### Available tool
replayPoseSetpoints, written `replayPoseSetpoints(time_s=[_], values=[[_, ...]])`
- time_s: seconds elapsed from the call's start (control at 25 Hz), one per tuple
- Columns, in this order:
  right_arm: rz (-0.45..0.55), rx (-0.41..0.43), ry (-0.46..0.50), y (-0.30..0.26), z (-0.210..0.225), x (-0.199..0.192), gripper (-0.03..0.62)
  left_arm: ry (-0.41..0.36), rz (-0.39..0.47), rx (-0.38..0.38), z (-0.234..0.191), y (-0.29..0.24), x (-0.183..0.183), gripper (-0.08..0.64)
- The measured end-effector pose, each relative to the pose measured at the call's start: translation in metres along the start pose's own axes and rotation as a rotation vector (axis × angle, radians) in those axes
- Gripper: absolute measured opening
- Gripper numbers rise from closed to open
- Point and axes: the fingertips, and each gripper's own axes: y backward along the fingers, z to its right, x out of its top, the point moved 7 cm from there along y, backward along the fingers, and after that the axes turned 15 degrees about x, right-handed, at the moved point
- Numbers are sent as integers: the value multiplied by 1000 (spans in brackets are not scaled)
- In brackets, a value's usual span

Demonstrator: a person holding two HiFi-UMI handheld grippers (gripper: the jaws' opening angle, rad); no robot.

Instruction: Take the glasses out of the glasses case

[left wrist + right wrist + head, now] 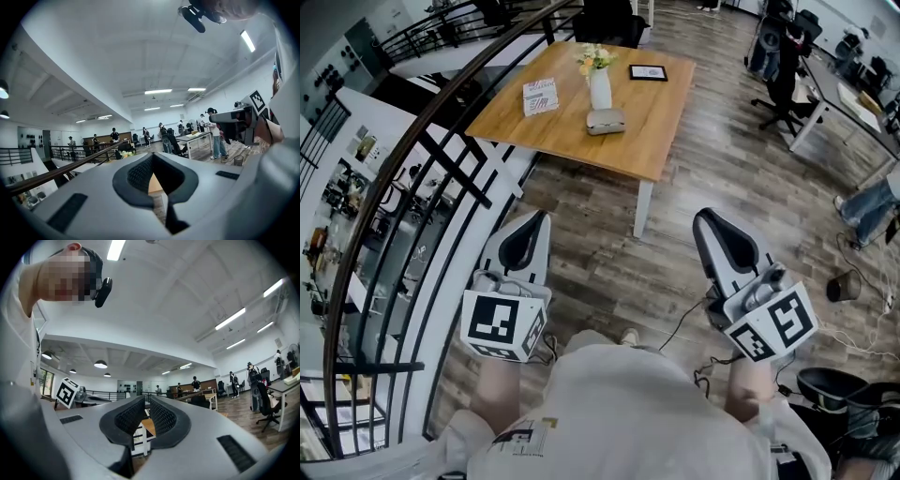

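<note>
The grey glasses case (606, 121) lies closed on a square wooden table (656, 122), well ahead of me in the head view. Both grippers are held level at my waist, far short of the table. My left gripper (542, 217) has its jaws together with nothing in them, and its own view shows the tips meeting (151, 157). My right gripper (703, 217) is also shut and empty, its dark pads almost touching at the tip (146, 400). No glasses show.
On the table stand a white vase with flowers (600, 86), a printed card (540, 96) and a small framed picture (648, 72). A curved black railing (441, 159) runs along my left. Office chairs (783, 84), a desk, floor cables and a small bin (844, 284) are to the right.
</note>
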Motion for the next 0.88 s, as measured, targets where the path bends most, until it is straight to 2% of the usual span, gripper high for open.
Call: replayPoseSetpoints(time_s=[0.08, 0.12, 0.44, 0.88], values=[[22, -12, -11, 5, 4, -1, 143, -5, -1, 1, 5, -1, -2, 16], [20, -13, -10, 7, 6, -1, 174, -2, -3, 3, 7, -2, -3, 17], [-8, -4, 16, 11, 17, -6, 206, 1, 5, 5, 14, -13, -3, 17], [-4, -13, -7, -14, 70, -31, 209, 7, -10, -29, 15, -83, -32, 17]])
